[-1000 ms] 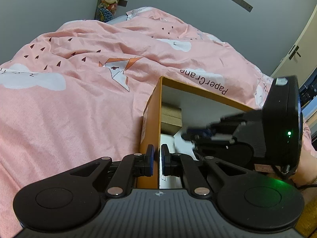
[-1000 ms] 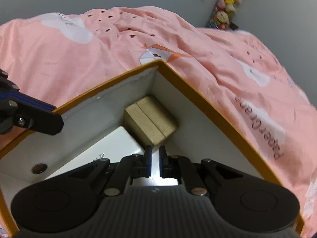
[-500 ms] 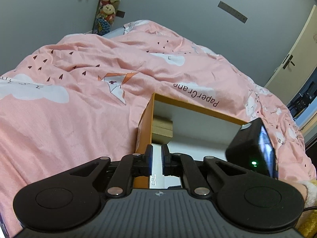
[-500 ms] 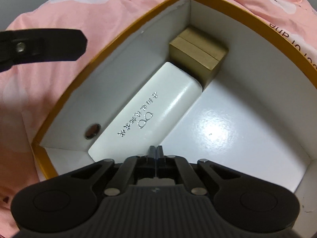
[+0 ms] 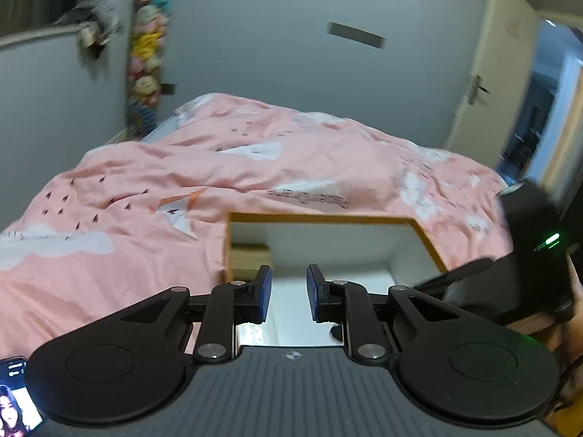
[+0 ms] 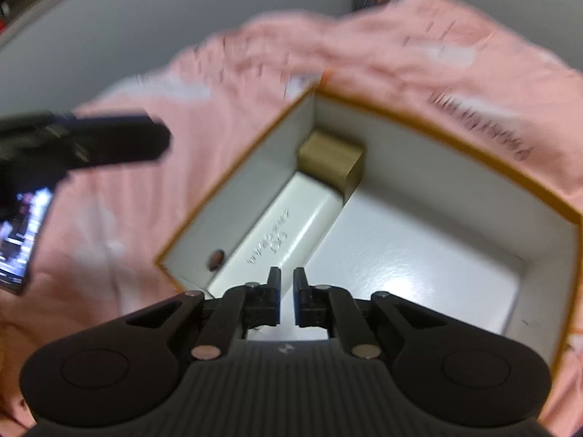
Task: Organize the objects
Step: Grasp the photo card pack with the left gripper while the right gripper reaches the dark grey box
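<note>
Lying along the box's (image 6: pixel 419 123) left wall, the white case (image 6: pixel 288 233) points at the brown block (image 6: pixel 329 158); its near end is hidden. Both claws, left (image 5: pixel 288 293) and right (image 6: pixel 286 298), have just been opening and stand narrowly parted, empty.

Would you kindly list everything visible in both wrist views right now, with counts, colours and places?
storage box: one, orange rim, white inside, open, on the bed.
white case: one, white with printed marks, lying along the box's left wall.
cardboard box: one, tan, in the box's far corner, touching the case's end.
duvet: one, pink with white clouds, covering the bed.
plush toys: several, mixed colours, hanging in the wall corner.
door: one, cream, far right.
phone: one, screen lit, lower left edge.
left gripper: one, black with blue pads, jaws just opening, nothing between them.
right gripper: one, black, jaws just parting, empty, above the case.
</note>
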A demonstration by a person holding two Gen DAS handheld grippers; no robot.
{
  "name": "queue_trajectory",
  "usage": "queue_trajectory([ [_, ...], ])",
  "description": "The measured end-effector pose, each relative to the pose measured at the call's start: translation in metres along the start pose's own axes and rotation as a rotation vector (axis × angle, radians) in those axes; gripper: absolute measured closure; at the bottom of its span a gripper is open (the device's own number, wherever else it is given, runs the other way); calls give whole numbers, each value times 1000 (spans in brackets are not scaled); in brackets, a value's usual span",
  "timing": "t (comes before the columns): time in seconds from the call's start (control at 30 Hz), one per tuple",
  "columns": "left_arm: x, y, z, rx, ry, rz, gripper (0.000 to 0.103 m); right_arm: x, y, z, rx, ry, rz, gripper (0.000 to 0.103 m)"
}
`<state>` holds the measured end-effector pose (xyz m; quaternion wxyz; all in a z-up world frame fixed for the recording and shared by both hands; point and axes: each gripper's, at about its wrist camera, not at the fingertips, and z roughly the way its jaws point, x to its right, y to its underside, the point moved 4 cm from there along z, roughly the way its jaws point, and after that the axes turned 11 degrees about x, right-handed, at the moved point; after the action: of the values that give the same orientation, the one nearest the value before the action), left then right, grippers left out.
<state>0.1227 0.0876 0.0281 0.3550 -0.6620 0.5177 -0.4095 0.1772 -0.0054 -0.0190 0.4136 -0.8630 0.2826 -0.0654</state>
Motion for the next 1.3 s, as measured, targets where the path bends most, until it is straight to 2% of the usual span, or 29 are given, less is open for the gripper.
queue_trajectory([
  [0.03,6,3,-6,-7,20,12,78,-2,1,-12,39,12,14,83],
  [0.1,15,10,-14,-33,71,14,78,-3,9,-39,124,48,49,63],
  [0.23,30,30,-20,-113,166,-10,78,5,30,-76,179,119,138,63],
  [0.4,32,54,-11,-207,191,-48,78,18,66,-102,191,197,269,63],
  [0.5,23,70,3,-295,157,-109,74,25,77,-101,159,182,349,64],
  [0.6,10,85,17,-343,122,-164,62,20,76,-92,127,165,342,64],
  [0.73,-3,106,36,-412,92,-240,56,17,74,-65,35,144,342,62],
  [0.8,-6,116,44,-431,86,-268,50,21,72,-47,-20,138,334,62],
  [1.03,-16,147,69,-516,64,-333,46,42,81,-4,-168,144,336,62],
  [1.17,-20,160,77,-556,44,-350,43,48,86,6,-196,129,358,61],
  [1.3,-22,170,83,-581,58,-375,39,53,91,10,-209,115,384,52],
])
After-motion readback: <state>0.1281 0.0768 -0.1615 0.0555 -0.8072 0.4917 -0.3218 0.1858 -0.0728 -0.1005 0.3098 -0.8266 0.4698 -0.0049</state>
